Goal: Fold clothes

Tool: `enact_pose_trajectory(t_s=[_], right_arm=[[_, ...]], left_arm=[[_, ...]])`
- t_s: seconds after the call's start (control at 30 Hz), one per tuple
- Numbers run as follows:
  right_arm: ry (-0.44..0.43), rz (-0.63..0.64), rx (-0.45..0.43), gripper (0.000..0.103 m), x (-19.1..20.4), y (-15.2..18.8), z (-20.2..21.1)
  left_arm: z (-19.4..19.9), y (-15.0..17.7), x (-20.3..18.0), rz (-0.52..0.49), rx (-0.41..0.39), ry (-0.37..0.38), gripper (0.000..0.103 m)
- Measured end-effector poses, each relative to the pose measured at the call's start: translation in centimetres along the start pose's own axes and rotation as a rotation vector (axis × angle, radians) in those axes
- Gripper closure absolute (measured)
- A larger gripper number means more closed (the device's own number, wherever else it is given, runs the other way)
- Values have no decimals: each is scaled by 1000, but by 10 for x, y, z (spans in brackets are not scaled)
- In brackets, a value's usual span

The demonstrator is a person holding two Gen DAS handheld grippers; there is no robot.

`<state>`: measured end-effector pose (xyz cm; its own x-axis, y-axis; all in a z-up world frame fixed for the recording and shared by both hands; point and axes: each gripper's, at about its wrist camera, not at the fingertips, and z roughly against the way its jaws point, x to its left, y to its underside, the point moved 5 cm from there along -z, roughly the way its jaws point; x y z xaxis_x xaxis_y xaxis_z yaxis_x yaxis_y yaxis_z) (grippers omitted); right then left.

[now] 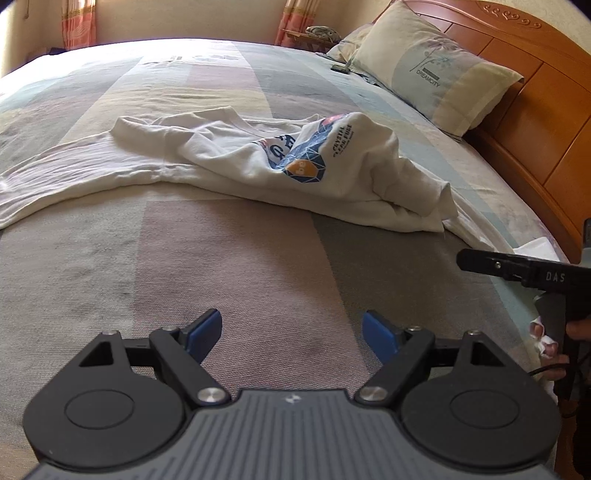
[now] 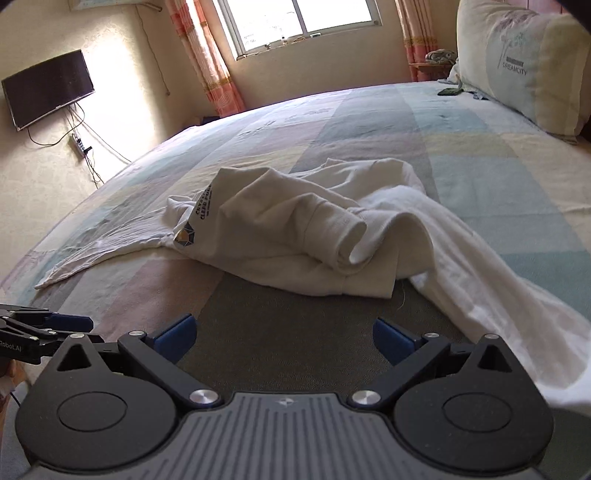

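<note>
A crumpled white T-shirt (image 1: 258,162) with a blue and orange print lies across the middle of the bed; in the right wrist view the same T-shirt (image 2: 306,236) shows a rolled sleeve facing me. A second thin white garment (image 2: 480,266) spreads from under it toward the right. My left gripper (image 1: 291,338) hangs open above bare bedspread, short of the shirt, nothing between its blue pads. My right gripper (image 2: 284,341) is open too, over the grey patch just in front of the shirt's hem. From the left wrist view the right gripper (image 1: 517,269) shows side-on at the right edge.
The striped bedspread (image 1: 221,258) covers the whole bed. A pillow (image 1: 432,70) leans on the wooden headboard (image 1: 535,122) at the right. A small dark object (image 2: 448,91) lies near the pillow. A wall television (image 2: 48,88) and a window (image 2: 303,22) stand beyond the bed.
</note>
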<state>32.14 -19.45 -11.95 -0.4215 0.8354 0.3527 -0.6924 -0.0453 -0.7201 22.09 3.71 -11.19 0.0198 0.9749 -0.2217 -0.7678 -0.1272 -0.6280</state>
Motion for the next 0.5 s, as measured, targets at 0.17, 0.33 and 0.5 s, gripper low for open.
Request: enact_pose_trajectory(t_s=[0.17, 0.33, 0.5], right_arm=[[-94, -196, -1, 0, -21, 12, -25], [-101, -266, -97, 0, -35, 0, -49], [-88, -321, -144, 0, -37, -13, -62]], left_arm=[[0, 2, -4, -10, 10, 0, 20], [-5, 0, -2, -6, 27, -26, 20], [-4, -1, -7, -26, 26, -19, 20]])
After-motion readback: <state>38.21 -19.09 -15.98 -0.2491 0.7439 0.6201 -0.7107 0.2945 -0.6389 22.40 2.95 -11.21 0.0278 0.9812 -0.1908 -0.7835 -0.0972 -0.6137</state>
